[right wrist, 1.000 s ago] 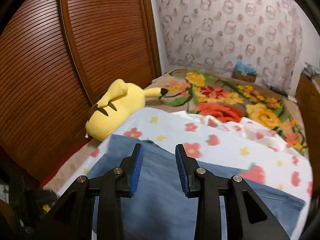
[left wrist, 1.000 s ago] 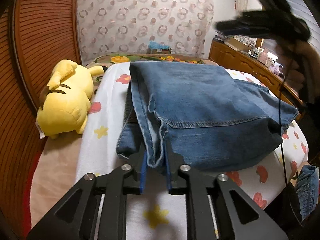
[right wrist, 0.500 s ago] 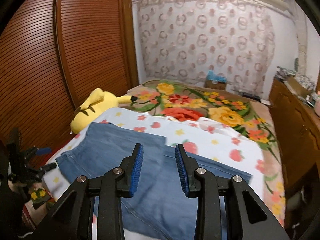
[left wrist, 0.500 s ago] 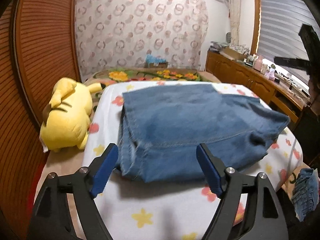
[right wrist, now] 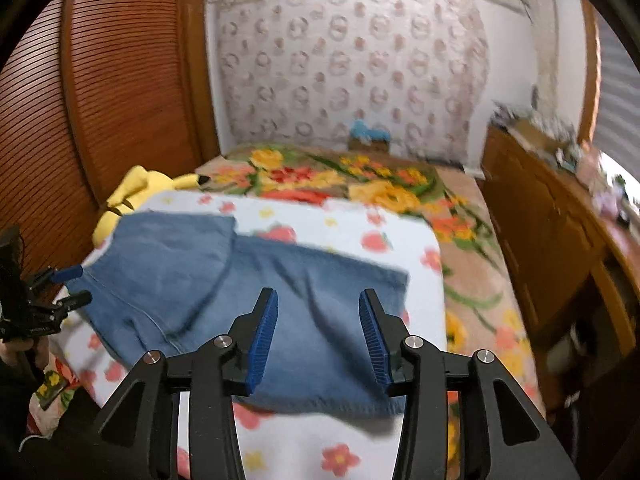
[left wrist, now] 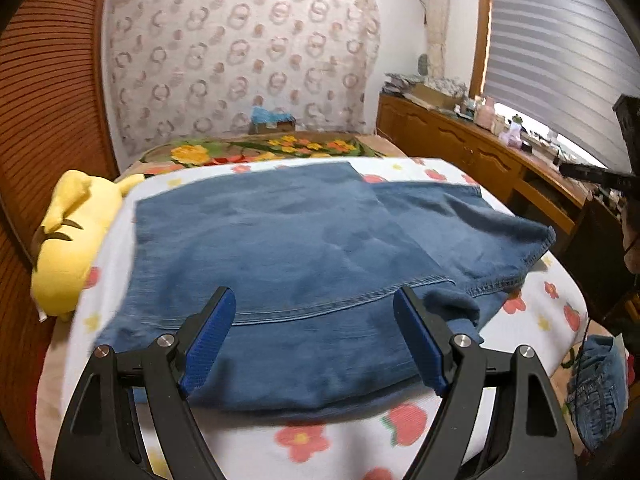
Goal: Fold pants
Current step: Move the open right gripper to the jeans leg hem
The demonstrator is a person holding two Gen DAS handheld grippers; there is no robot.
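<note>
Hovering over the near edge of the bed, the left gripper point(left wrist: 312, 336) has its jaws wide apart with nothing clamped; the folded denim only shows through the gap. The pants point(left wrist: 288, 248) lie on the white flower-print sheet point(left wrist: 400, 432) in a stacked fold, one layer laid over another, the upper layer's stitched hem running across the near side and a lower layer sticking out toward the right. The right gripper point(right wrist: 318, 340), seen from the other side of the pants point(right wrist: 240, 280), has its jaws opening, also with no cloth pinched between them (the picture is blurred, so fine creases cannot be read). A yellow plush toy point(left wrist: 68, 248) sits just beside the pants against the wooden wardrobe point(left wrist: 44, 100). Judgement: one fold looks laid down and released, and the step in hand is the gap between folds. Next move likely calls for picking an edge, probably the protruding right-hand layer, pinching every layer there, and carrying it over evenly so the stack stays square.
</note>
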